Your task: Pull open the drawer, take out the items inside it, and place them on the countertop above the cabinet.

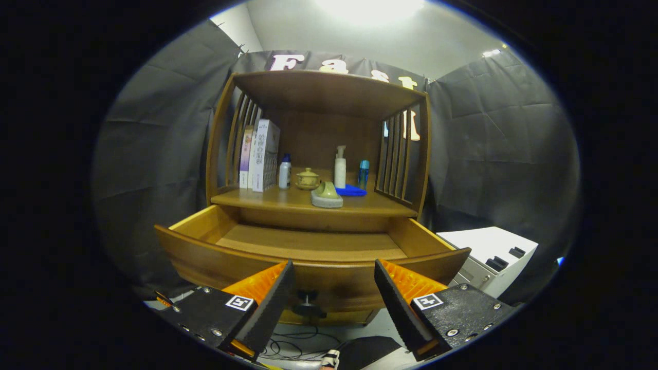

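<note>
Standing pulled out from a wooden cabinet (318, 103), the drawer (308, 246) shows a bare wooden floor, its curved front panel facing the gripper (334, 295). The jaws are spread wide and hold nothing; the fingers (272, 303) sit just before the drawer front, with the dark knob (307, 303) between them. On the countertop (370, 205) above the drawer rest several items: a grey-green object (326, 195) near the front edge, a blue cloth (352, 191) just behind it, a white pump bottle (340, 167), a small blue bottle (363, 173), a lidded pot (307, 179), a white bottle with a blue cap (284, 172) and upright boxes (262, 154) at the left. A white unit (493, 254) stands to the right of the cabinet, and cables (293, 347) lie on the floor below the fingers.
</note>
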`<state>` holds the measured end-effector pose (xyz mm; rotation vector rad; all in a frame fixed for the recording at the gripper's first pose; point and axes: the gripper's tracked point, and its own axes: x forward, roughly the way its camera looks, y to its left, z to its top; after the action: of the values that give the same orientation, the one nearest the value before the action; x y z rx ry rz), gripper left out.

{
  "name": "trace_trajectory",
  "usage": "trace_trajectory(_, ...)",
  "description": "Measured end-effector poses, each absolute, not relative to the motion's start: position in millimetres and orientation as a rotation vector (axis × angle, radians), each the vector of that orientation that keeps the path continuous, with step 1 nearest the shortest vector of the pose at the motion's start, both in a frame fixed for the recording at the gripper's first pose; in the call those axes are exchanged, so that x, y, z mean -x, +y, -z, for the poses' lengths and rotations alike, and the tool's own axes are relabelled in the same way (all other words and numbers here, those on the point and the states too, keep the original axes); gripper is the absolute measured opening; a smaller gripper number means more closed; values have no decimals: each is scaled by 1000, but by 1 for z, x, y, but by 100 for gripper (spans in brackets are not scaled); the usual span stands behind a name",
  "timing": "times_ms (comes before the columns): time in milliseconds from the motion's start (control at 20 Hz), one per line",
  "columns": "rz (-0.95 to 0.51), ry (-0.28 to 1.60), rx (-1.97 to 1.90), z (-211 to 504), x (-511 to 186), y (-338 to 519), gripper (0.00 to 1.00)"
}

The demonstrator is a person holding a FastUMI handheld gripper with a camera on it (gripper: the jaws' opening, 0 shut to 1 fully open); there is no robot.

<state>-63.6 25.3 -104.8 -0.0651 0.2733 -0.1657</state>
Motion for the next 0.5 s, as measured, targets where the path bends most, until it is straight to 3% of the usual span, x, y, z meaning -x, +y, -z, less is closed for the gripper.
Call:
trace_trajectory(300, 140, 365, 53, 148, 59, 33, 96)
trace_trajectory(500, 115, 319, 23, 142, 44, 43, 96)
